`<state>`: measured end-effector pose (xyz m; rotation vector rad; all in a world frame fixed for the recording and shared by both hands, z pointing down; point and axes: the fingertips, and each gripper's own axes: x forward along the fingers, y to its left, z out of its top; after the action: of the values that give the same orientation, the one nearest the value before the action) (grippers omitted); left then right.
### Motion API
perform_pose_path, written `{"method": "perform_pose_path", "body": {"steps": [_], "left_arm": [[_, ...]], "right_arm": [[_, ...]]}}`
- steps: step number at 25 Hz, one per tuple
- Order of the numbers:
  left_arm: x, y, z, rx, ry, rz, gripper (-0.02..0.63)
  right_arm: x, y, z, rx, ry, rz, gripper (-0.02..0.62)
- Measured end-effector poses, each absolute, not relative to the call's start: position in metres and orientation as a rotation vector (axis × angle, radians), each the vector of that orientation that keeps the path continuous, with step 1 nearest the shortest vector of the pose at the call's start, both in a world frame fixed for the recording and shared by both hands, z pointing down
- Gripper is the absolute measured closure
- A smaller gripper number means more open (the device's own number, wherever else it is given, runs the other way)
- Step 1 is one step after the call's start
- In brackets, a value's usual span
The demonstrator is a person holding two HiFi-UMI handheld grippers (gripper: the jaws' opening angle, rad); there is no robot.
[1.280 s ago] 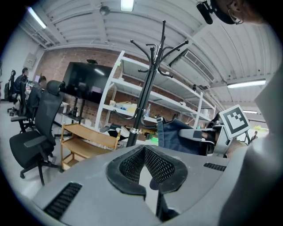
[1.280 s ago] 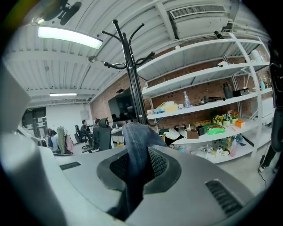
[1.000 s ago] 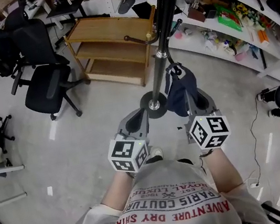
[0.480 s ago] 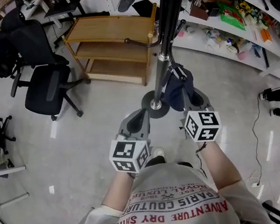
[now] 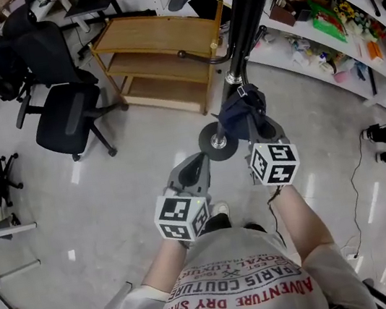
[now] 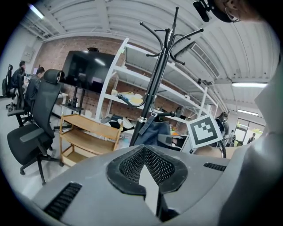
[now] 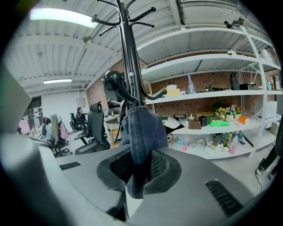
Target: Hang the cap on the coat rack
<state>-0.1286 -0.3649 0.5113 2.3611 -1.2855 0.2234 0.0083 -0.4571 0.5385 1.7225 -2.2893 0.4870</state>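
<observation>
The black coat rack (image 5: 246, 9) rises just ahead of me, its round base (image 5: 218, 141) on the floor. A dark blue denim cap (image 5: 239, 109) hangs right against the pole beside a lower hook; I cannot tell whether it rests on the hook. My right gripper (image 5: 252, 121) is shut on the cap, and in the right gripper view the denim cap (image 7: 141, 132) fills the jaws (image 7: 138, 185) below a ball-tipped hook (image 7: 112, 81). My left gripper (image 5: 196, 164) stays lower left of the base, shut with nothing in it (image 6: 150, 190); its view shows the rack (image 6: 154, 84) and the cap (image 6: 155, 132).
A wooden shelf cart (image 5: 161, 52) stands behind the rack on the left. A black office chair (image 5: 69, 112) is further left. White shelves (image 5: 318, 26) with several small items run along the right. A cable (image 5: 351, 182) trails over the floor on the right.
My right gripper has carried the cap forward and up, closer to the pole and its lower hook. The left gripper has hardly moved.
</observation>
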Motion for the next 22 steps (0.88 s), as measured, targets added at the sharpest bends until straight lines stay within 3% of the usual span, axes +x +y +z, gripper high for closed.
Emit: {"method": "perform_pose_path", "body": {"steps": [9, 16, 22], "left_arm": [[-0.130, -0.359, 0.522, 2.338, -1.293, 0.253, 0.600], [-0.118, -0.345, 0.516, 2.349, -1.291, 0.254, 0.600], [-0.101, -0.329, 0.505, 2.358, -1.297, 0.241, 0.600]], "right_arm": [[-0.002, -0.455, 0.562, 1.586, -2.295, 0.451, 0.565], [0.011, -0.439, 0.534, 1.603, -2.380, 0.527, 0.555], [0.023, -0.420, 0.494, 1.615, -2.437, 0.438, 0.422]]}}
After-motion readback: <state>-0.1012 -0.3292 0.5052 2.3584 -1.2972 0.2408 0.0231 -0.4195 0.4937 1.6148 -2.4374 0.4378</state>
